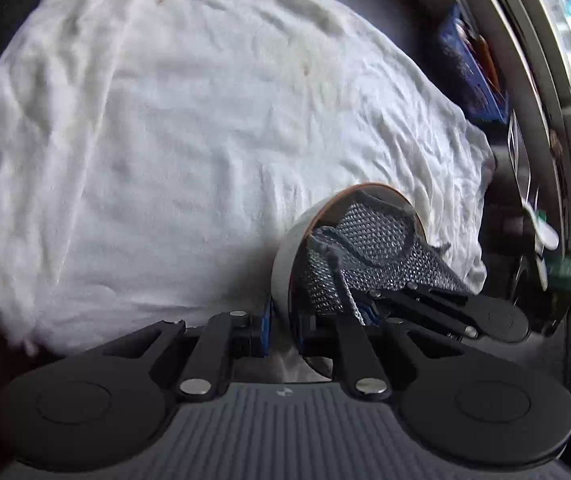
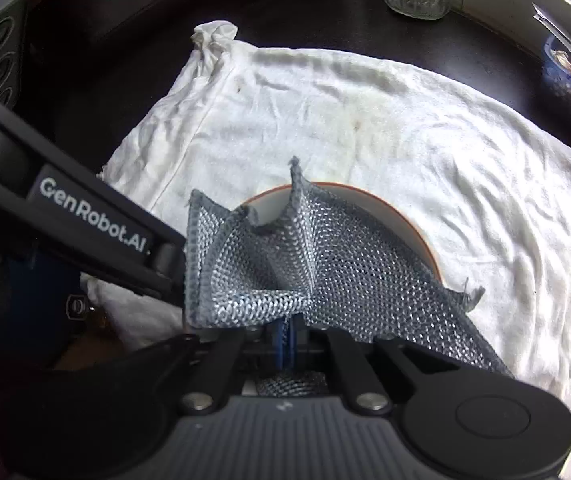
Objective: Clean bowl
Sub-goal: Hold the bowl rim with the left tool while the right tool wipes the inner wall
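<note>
Both grippers are tilted steeply down at the bowl (image 1: 285,264): its rim is pinched by the left gripper (image 1: 281,332), the mesh cloth (image 2: 285,264) inside it by the right gripper (image 2: 286,340); a white towel (image 2: 405,128) lies beneath.

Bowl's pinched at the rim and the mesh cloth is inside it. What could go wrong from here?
1. The left gripper holds the bowl only by its rim, tipped on its side; scrubbing pressure could twist it loose.
2. The right gripper pinches just a fold of the mesh cloth; most hangs free and could snag or pull out.
3. The towel underneath is wrinkled, so a dropped bowl could roll.
</note>
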